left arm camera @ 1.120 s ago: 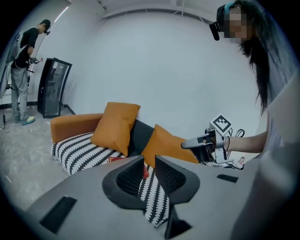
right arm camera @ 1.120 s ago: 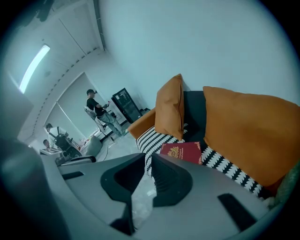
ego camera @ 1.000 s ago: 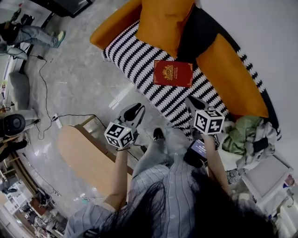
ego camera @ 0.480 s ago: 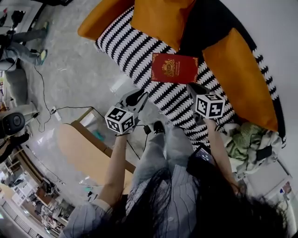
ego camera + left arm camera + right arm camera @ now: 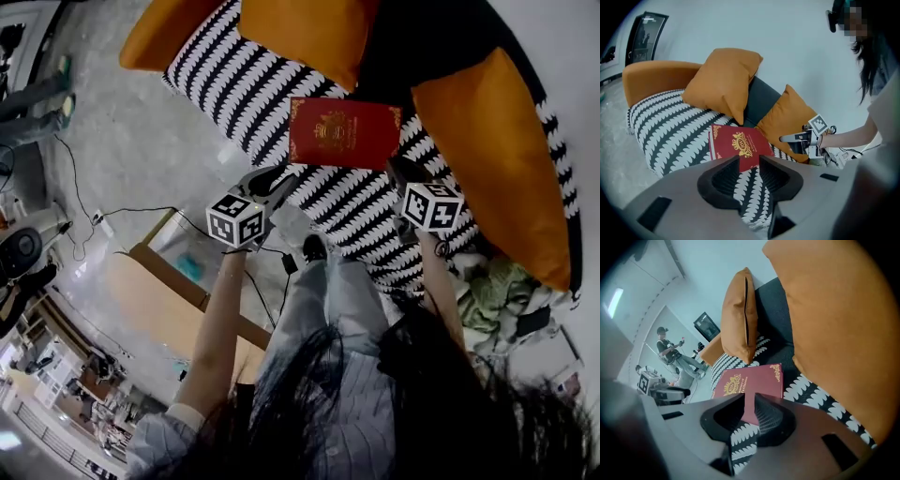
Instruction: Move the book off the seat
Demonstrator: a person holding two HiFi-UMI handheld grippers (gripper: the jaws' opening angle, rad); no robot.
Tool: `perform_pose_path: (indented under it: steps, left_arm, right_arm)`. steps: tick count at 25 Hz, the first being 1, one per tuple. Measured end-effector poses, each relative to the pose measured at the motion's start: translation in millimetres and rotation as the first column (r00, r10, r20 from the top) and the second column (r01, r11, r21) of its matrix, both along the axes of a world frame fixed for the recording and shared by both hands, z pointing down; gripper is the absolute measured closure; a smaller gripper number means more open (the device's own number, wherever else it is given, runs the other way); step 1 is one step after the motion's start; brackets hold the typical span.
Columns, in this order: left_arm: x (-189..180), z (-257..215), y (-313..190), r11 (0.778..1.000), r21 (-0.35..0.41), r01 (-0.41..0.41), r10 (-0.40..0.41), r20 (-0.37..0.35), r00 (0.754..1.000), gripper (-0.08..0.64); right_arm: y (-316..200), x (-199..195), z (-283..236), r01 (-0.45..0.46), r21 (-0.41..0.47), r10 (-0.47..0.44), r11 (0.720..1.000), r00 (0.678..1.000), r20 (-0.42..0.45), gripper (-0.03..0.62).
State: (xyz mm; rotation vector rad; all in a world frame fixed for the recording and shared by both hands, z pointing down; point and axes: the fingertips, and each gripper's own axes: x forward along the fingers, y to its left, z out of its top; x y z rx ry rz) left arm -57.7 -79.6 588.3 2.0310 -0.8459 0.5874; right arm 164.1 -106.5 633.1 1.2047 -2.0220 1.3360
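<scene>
A red book [image 5: 344,133] with a gold crest lies flat on the black-and-white striped seat [image 5: 253,84] of an orange sofa. My left gripper [image 5: 277,176] hovers just short of the book's near left corner. Its jaws have just been opening, and a small gap with nothing in it shows in the left gripper view [image 5: 750,159], with the book [image 5: 740,143] beyond. My right gripper [image 5: 401,169] is at the book's near right corner. Its jaws are shut and empty [image 5: 749,401], and the book [image 5: 750,380] lies right ahead of them.
Two orange cushions [image 5: 309,33] [image 5: 497,150] lean on the dark backrest behind and right of the book. A wooden table [image 5: 169,309] stands on the floor to my left, with cables [image 5: 94,220] nearby. Clothes [image 5: 497,291] are piled at the sofa's right end. A person [image 5: 670,350] stands far off.
Both grippers have dropped and moved forward toward the book, from over the floor and seat edge to its near corners. The book has not moved.
</scene>
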Motion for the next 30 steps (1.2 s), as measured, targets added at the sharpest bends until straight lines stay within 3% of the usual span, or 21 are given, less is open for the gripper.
perform_pose_path:
  steps: [3, 6, 11, 14, 20, 24, 30]
  left_arm:
    - [-2.7, 30.6, -9.3, 0.998, -0.064, -0.014, 0.014, -0.004, 1.0, 0.383]
    - [2.2, 46.9, -21.6, 0.997, -0.081, 0.001, 0.0, 0.007, 1.0, 0.343]
    - [1.5, 73.7, -49.0, 0.988, -0.1, 0.115, -0.115, 0.003, 0.993, 0.274]
    - [-3.5, 87.7, -63.7, 0.978, -0.128, 0.164, -0.169, -0.028, 0.985, 0.245]
    - [3.0, 123.9, -63.0, 0.971, -0.213, 0.107, -0.12, -0.048, 0.992, 0.196]
    - [0.8, 153.4, -41.2, 0.954, -0.298, 0.036, -0.061, -0.075, 0.995, 0.196]
    - [20.3, 144.0, -41.5, 0.95, -0.31, 0.034, -0.053, -0.054, 0.997, 0.198]
  right_arm:
    - [-8.0, 1.2, 26.0, 0.012, -0.003, -0.012, 1.0, 1.0, -0.001, 0.524]
    - [-11.7, 14.5, 45.1, -0.022, -0.033, 0.022, 0.999, 1.0, 0.011, 0.452]
    - [-21.0, 21.9, 72.0, -0.106, -0.05, 0.11, 0.993, 0.99, 0.089, 0.35]
    - [-28.3, 15.1, 85.8, -0.128, -0.085, 0.138, 0.988, 0.984, 0.117, 0.322]
    - [-29.8, 4.4, 102.7, -0.098, -0.111, 0.111, 0.989, 0.987, 0.113, 0.311]
    - [-20.8, -11.5, 117.0, -0.1, -0.11, 0.114, 0.989, 0.985, 0.126, 0.311]
    - [-19.8, 6.9, 100.8, -0.075, -0.09, 0.084, 0.993, 0.992, 0.09, 0.313]
